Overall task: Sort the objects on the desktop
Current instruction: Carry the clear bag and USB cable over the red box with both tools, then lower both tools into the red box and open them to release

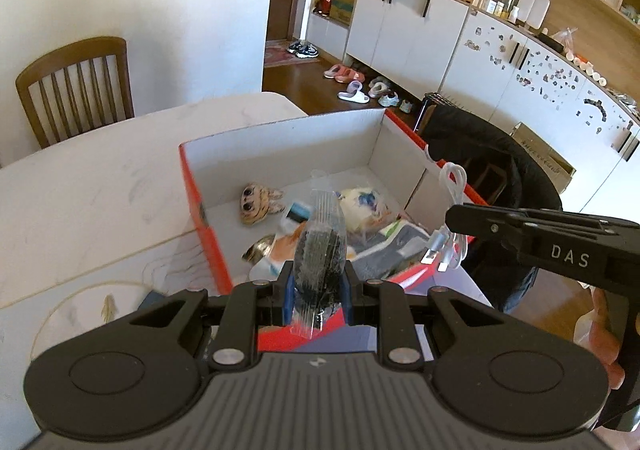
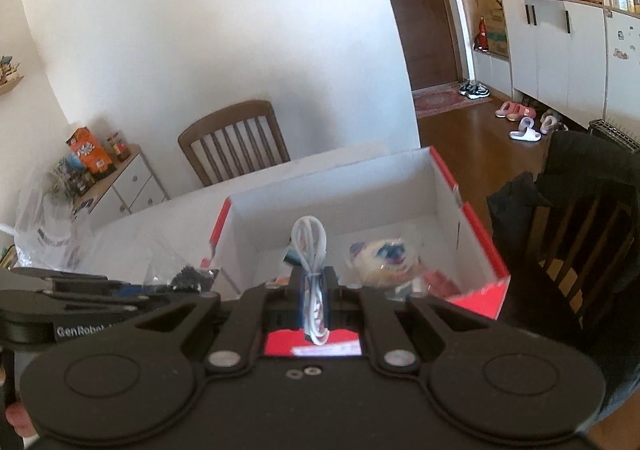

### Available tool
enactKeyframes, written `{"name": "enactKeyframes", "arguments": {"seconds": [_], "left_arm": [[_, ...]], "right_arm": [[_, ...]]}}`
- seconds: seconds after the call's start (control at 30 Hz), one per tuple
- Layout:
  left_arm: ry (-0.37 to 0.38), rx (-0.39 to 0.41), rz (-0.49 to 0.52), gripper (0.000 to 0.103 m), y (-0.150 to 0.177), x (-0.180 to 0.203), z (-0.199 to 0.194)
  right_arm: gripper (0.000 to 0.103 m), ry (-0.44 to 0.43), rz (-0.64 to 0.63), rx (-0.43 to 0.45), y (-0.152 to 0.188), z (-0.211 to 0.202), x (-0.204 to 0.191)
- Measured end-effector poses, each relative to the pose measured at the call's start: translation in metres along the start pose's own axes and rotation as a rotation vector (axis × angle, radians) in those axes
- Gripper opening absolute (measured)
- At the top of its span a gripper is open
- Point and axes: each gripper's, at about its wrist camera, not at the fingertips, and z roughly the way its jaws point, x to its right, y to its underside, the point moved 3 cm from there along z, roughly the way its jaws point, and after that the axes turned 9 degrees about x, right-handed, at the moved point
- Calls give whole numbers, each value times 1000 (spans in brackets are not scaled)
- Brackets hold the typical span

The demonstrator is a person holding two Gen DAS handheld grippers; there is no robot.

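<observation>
An open red cardboard box with white inside [image 1: 280, 138] [image 2: 344, 186] stands on the white marble table [image 1: 88, 186]. My left gripper [image 1: 318, 282] is shut on a clear plastic bag of black items [image 1: 320, 246], held over the box's near edge. My right gripper [image 2: 314, 298] is shut on a coiled white USB cable [image 2: 310, 246], also above the box; the cable also shows in the left wrist view [image 1: 450, 210]. Inside the box lie a small plush face [image 1: 256, 202], a wrapped plush toy [image 1: 366, 206] [image 2: 384, 254] and several other small items.
A wooden chair [image 1: 76, 90] [image 2: 236, 142] stands behind the table. A chair draped with a black jacket [image 1: 492, 170] [image 2: 580, 218] is right of the box. A plastic bag [image 2: 44, 226] sits at the table's far left. White cabinets [image 1: 404, 22] line the far wall.
</observation>
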Motion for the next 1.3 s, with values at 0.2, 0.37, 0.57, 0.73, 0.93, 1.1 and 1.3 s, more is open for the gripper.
{"name": "enactKeyframes", "arguments": {"seconds": [0.2,0.37,0.57,0.73,0.93,1.1,1.3], "left_arm": [[-30,-32,-26,21,-12,6,25],[-66,-65,-46,21,-18,9,47],[-124,-88,-52,21,-25,4,70],[-164,-138,-44,21,-27,-5,91],[-173,-189,-28,21,-23,-10,109],[-177,-232,-5,21,-22,-12,121],[-169,-256,-1,21,-21,-13,129]], "right_arm": [[7,20,26,-22,-6,19,14],[7,35,32,-44,-7,37,19],[7,71,18,-74,-7,60,27],[7,98,18,-119,-5,80,33],[7,100,12,-169,-3,98,35],[7,102,19,-204,1,110,39],[7,105,17,-252,11,122,40]]}}
